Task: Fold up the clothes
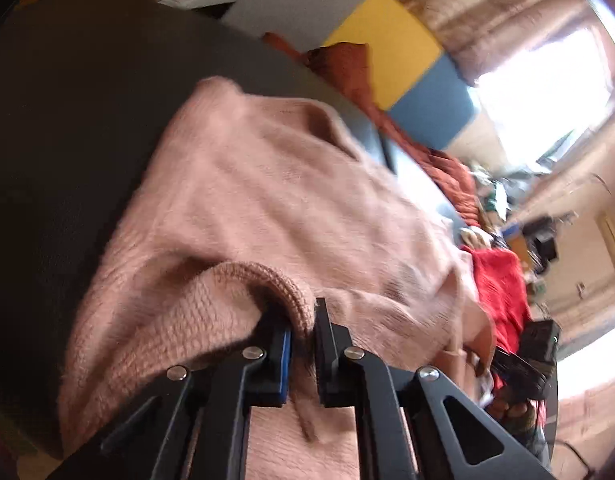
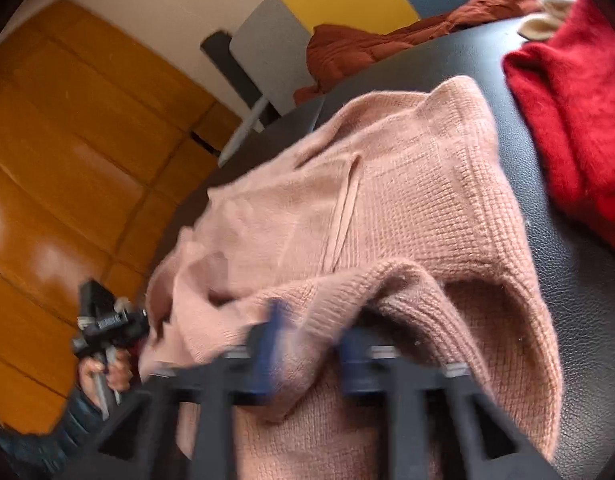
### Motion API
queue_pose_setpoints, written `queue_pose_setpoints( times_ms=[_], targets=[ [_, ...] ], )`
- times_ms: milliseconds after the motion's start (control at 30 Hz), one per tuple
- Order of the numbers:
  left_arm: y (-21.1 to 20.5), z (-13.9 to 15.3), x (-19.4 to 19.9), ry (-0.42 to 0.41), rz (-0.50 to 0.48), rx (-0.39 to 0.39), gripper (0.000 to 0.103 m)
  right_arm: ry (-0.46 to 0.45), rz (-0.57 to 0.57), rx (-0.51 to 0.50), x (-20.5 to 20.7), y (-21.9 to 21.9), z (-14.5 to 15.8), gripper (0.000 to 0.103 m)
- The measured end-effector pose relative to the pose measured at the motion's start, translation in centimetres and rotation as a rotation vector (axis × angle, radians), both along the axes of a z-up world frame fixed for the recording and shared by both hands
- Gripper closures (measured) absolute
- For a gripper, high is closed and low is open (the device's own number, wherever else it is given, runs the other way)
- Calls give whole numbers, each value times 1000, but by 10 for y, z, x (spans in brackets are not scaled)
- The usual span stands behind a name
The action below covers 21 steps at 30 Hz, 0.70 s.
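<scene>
Red sweater (image 2: pixel 579 92) beside pink sweater (image 2: pixel 387 208); rust quilt (image 2: pixel 387 44) behind.

Two handheld grippers, matte black, built of flat angular links; left gripper (image 1: pixel 303 344) with round silver rivet heads at the link joints, triangular cut-outs in the outer arms, a blue pad lining the inner face of one finger (image 1: pixel 284 360); right gripper (image 2: pixel 311 344) blurred, dark frame, blue fingertips, pale metal strips across the linkage; left hand (image 2: pixel 103 376) wrapped round a grey-and-black grip below a boxy black camera block; dark blue sleeve (image 2: pixel 47 436) at the wrist.
</scene>
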<state>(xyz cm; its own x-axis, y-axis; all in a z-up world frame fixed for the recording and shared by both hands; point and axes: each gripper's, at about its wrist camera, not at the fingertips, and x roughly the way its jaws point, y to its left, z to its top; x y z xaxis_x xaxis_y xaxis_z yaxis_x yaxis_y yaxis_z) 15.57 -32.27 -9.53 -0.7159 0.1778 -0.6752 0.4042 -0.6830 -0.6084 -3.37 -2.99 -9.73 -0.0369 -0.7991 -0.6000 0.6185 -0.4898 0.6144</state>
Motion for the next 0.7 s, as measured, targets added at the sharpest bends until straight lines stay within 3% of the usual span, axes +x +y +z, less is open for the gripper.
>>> queue_pose_setpoints(
  times_ms=[167, 333, 467, 633, 700],
  targets=[
    [-5, 32, 13, 218, -53, 60, 96, 61, 73, -80, 12, -8, 25, 97],
    [-28, 49, -3, 291, 0, 78, 96, 35, -22, -222, -13, -1, 45, 97],
    [-63, 32, -22, 263, 122, 175, 96, -25, -147, -233, -47, -2, 35, 97],
    [-103, -11, -42, 148, 266, 244, 95, -112, -272, -176, -76, 1, 1, 96],
    [-112, -24, -45, 136, 306, 287, 90, -148, -300, -174, -81, 5, -9, 96]
  ],
)
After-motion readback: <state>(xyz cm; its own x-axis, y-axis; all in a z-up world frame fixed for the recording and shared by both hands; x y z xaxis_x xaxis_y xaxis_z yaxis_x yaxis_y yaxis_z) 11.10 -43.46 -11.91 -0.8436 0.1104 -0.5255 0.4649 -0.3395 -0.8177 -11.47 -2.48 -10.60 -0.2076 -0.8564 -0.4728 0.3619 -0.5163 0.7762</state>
